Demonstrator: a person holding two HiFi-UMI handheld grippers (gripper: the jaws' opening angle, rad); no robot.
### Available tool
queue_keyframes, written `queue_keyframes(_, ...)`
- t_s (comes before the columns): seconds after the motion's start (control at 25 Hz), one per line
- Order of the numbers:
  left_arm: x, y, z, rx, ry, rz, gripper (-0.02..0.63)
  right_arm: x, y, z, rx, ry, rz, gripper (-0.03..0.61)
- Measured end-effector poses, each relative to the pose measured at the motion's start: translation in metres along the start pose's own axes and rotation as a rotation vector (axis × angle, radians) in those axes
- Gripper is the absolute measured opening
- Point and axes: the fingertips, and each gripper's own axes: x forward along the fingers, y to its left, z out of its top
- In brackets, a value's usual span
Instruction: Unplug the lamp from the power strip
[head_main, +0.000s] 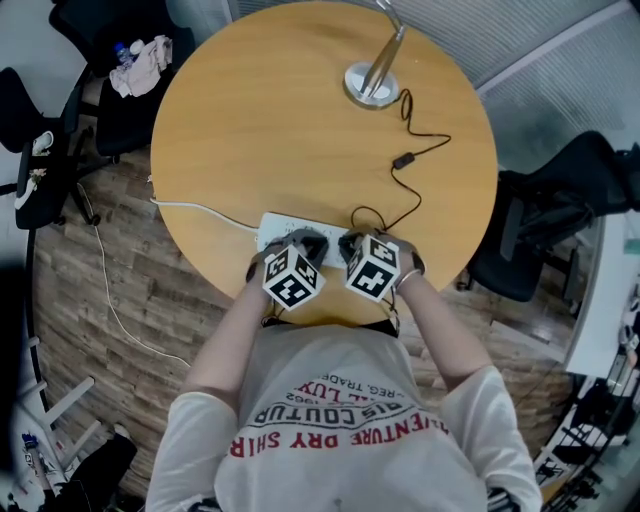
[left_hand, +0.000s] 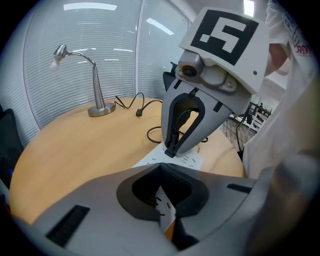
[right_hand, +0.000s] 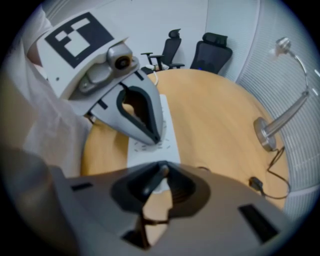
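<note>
Round wooden table (head_main: 250, 120). The lamp (head_main: 372, 82) stands at the far side, its plug (left_hand: 170, 150) seated in the power strip (head_main: 272, 230) at the near edge. The right gripper (left_hand: 173, 142) is clamped on the plug. The left gripper (right_hand: 156, 140), jaws together, rests on the strip. Pulling the plug out appears to be what is left.

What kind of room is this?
Probably an office meeting room: a round wooden table, black swivel office chairs beside it, and slatted blinds along the curved glass wall behind the lamp.
</note>
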Motion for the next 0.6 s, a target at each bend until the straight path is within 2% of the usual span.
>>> queue_keyframes(0.24, 0.002, 0.001, 0.002, -0.075, 0.018, -0.023, 0.028, -0.004, 0.003, 0.0, -0.052, 0.015, -0.023, 0.071)
queue_keyframes(0.44, 0.002, 0.0, 0.001, -0.031, -0.007, 0.018, 0.028, -0.006, 0.005, -0.001, -0.078, 0.044, -0.03, 0.07)
queue_keyframes(0.52, 0.002, 0.002, 0.001, -0.032, -0.003, 0.019, 0.028, -0.016, 0.004, 0.006, -0.067, 0.019, -0.02, 0.069)
queue_keyframes(0.6, 0.002, 0.001, 0.0, -0.033, 0.0, 0.016, 0.028, -0.044, -0.005, 0.022, -0.012, -0.058, -0.011, 0.069)
